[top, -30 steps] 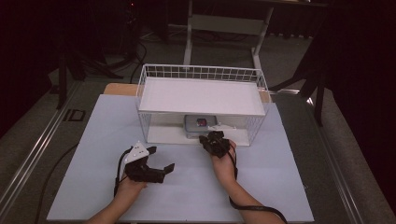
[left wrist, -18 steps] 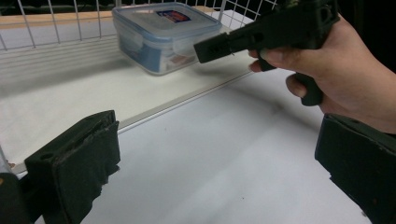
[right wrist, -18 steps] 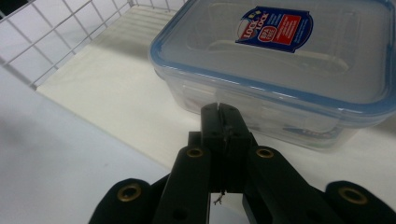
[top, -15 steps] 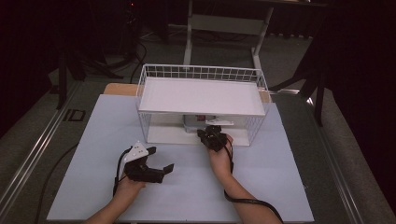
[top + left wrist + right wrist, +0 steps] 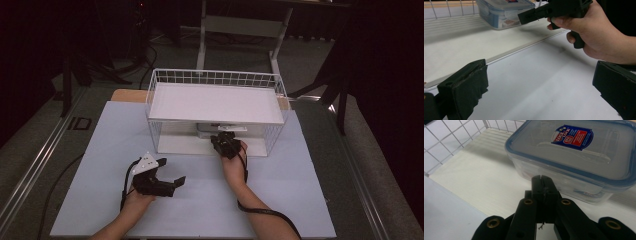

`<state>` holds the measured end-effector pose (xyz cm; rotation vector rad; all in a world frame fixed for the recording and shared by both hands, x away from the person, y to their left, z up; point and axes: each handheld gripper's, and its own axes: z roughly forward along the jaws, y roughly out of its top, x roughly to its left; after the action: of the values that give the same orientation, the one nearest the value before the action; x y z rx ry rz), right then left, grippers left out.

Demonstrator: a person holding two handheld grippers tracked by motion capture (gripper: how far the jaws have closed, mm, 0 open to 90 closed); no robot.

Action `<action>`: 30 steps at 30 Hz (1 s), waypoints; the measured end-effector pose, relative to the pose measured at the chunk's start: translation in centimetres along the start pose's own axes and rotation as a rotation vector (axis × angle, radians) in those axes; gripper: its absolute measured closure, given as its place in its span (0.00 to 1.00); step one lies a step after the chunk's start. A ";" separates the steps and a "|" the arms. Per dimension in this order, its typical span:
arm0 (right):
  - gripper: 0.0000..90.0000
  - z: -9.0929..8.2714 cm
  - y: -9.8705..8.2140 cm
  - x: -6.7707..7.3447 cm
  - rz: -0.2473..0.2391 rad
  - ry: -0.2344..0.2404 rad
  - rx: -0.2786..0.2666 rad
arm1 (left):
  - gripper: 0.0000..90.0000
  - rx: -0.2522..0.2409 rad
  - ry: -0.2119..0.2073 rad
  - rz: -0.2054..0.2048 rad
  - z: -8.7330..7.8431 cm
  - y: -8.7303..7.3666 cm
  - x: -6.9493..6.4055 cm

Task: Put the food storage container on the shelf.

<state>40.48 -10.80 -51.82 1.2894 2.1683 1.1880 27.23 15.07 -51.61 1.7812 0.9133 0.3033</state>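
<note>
A clear plastic box with a blue-rimmed lid and a red-and-blue label [image 5: 579,152] stands on the lower level of a white wire rack [image 5: 215,102]; from above the box [image 5: 212,131] is partly hidden under the upper shelf. My right gripper [image 5: 541,178] is shut with nothing in it, its tip right at the box's near wall; I cannot tell whether it touches. In the left gripper view, the right gripper [image 5: 529,16] points at the box [image 5: 504,12]. My left gripper [image 5: 541,82] stands open and holds nothing, low over the table at the front left [image 5: 172,182].
The rack stands on a pale blue mat [image 5: 300,200] and its lower board [image 5: 474,177] lies bare beside the box. Wire mesh [image 5: 446,142] walls off the rack's side. Dark floor and stand legs [image 5: 240,30] lie beyond the table.
My right gripper has edged forward, away from the person, under the upper shelf toward the box. The left gripper has stayed in place.
</note>
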 end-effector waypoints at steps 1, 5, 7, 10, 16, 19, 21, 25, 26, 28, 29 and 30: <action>1.00 0.0 0.0 0.0 0.004 -0.007 0.002 | 0.01 -0.002 -0.001 -0.002 0.0 0.0 0.0; 1.00 0.0 -0.1 0.0 0.008 0.004 0.001 | 0.01 -0.006 0.000 -0.003 0.0 0.0 0.0; 1.00 -0.2 0.0 0.0 0.011 0.007 -0.008 | 0.01 -0.006 0.003 -0.001 0.0 0.1 0.0; 0.97 -0.6 0.0 0.4 0.014 0.023 -0.016 | 0.01 -0.010 -0.007 -0.006 -0.1 0.1 0.0; 0.91 -1.9 -0.4 0.7 -0.012 0.041 -0.041 | 0.01 -0.031 -0.041 0.005 -0.3 0.0 -0.2; 0.76 -2.5 -0.8 0.7 -0.001 0.054 -0.048 | 0.01 -0.045 -0.044 0.017 -0.4 0.2 -0.5; 0.59 -3.0 -1.2 0.7 0.006 0.069 -0.072 | 0.01 -0.048 -0.050 0.030 -0.4 0.3 -0.7; 0.29 -3.9 -2.0 0.7 -0.005 0.110 -0.091 | 0.01 -0.065 -0.074 0.056 -0.3 0.5 -1.4; 0.25 -4.3 -2.2 0.8 -0.015 0.128 -0.103 | 0.01 -0.062 -0.079 0.057 -0.2 0.5 -1.5; 0.23 -4.6 -2.3 0.9 -0.031 0.127 -0.116 | 0.01 -0.059 -0.081 0.058 -0.2 0.6 -1.6; 0.22 -4.9 -2.4 0.9 -0.037 0.129 -0.127 | 0.01 -0.052 -0.089 0.062 0.0 0.5 -1.7; 0.16 -5.5 -2.6 0.8 -0.048 0.148 -0.144 | 0.01 -0.049 -0.093 0.062 0.1 0.5 -1.7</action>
<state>35.04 -13.34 -50.54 1.1160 2.1556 1.4325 26.33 13.75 -50.83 1.7661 0.7805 0.2779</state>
